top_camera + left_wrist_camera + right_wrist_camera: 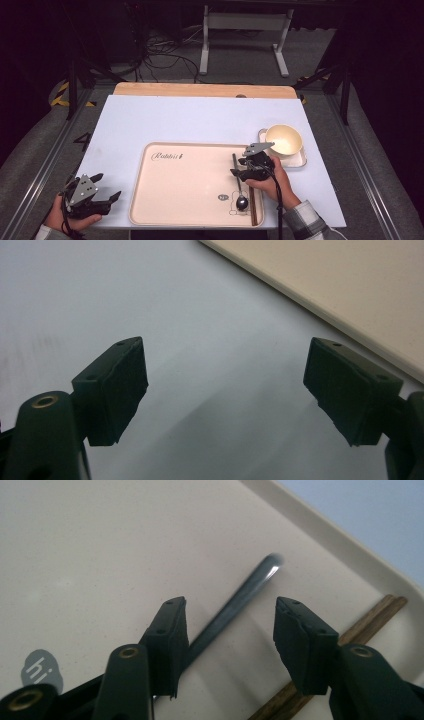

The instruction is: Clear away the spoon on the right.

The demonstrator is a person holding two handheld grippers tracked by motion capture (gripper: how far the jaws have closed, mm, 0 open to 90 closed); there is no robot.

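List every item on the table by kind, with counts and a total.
Beige plastic tray: 1
Metal spoon: 1
Pair of brown wooden chopsticks: 1
Cream round bowl: 1
White square saucer under the bowl: 1
Total: 5

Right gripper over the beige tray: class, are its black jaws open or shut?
Open. The right gripper has jaws standing apart, the metal spoon handle lying loose between them.

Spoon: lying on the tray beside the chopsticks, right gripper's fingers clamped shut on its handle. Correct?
Not clamped. The right gripper view shows the right gripper with its fingers apart, the spoon handle loose between them. It does lie on the tray beside the chopsticks.
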